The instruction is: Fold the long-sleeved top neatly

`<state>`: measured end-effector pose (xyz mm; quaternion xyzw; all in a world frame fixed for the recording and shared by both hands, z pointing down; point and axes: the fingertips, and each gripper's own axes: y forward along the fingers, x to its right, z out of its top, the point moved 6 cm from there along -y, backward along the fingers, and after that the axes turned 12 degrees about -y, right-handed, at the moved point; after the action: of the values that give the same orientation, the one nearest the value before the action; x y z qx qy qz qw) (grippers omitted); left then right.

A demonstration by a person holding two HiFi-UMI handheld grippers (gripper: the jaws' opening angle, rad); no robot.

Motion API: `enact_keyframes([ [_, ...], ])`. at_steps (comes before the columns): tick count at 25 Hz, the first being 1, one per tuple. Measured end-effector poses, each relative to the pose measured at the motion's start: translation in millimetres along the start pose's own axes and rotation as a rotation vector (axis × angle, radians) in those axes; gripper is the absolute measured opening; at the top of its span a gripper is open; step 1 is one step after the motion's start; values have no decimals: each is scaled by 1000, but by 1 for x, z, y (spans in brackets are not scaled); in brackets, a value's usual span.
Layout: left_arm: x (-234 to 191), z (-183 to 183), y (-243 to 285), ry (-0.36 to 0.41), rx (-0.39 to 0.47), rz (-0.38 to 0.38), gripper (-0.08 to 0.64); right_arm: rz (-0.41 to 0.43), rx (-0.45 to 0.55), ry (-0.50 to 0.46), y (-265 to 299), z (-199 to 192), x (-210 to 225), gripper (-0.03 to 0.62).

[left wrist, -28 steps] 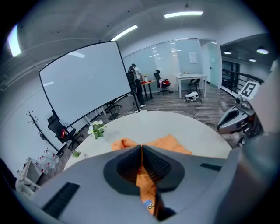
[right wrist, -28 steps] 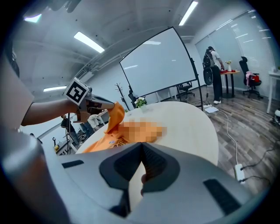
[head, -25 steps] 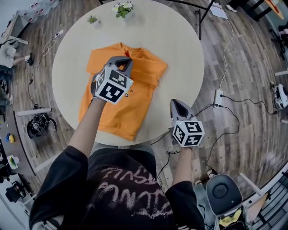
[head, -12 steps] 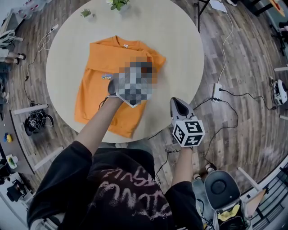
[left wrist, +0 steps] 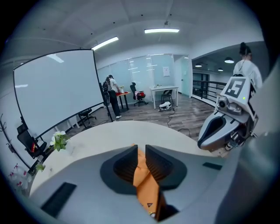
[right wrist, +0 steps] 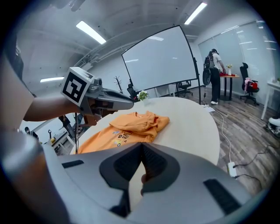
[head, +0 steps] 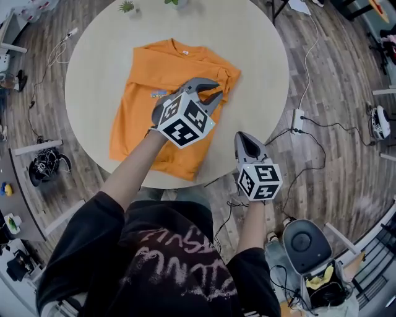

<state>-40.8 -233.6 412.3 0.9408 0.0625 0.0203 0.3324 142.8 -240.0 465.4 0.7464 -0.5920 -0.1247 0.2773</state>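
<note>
An orange long-sleeved top (head: 154, 68) lies flat on the round pale table (head: 247, 37), its right sleeve folded in over the body. My left gripper (head: 215, 90) hovers over the bunched fold at the top's right edge. Its jaws are opening, and orange fabric (left wrist: 146, 188) shows in the gap between the pads without being pressed. My right gripper (head: 246, 139) is shut and empty, held off the table's near right edge. From the right gripper view (right wrist: 141, 146) the top (right wrist: 131, 124) lies ahead to the left.
Small potted plants (head: 127, 6) stand at the table's far edge. On the wooden floor to the right lie a power strip (head: 299, 135) and cables. A round stool (head: 303, 244) is at my right side. A person (right wrist: 214, 61) stands far off by a desk.
My left gripper has travelled right across the top, from the chest area to the folded right edge, and its jaws have parted. The right gripper stays near the table's front edge.
</note>
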Motion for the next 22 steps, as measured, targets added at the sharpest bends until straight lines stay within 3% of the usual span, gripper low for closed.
enact_keyframes([
  [4, -26, -26, -53, -31, 46, 10, 14, -21, -2, -48, -3, 7, -43, 5],
  [10, -54, -80, -145, 1, 65, 0, 12, -98, 0, -123, -19, 10, -119, 5],
  [16, -70, -152, -229, 137, 5, -24, 12, -155, -75, -266, -33, 0, -196, 5],
  [22, -62, -224, -265, 267, -108, -58, 14, -162, -177, -377, -39, -27, -239, 6],
])
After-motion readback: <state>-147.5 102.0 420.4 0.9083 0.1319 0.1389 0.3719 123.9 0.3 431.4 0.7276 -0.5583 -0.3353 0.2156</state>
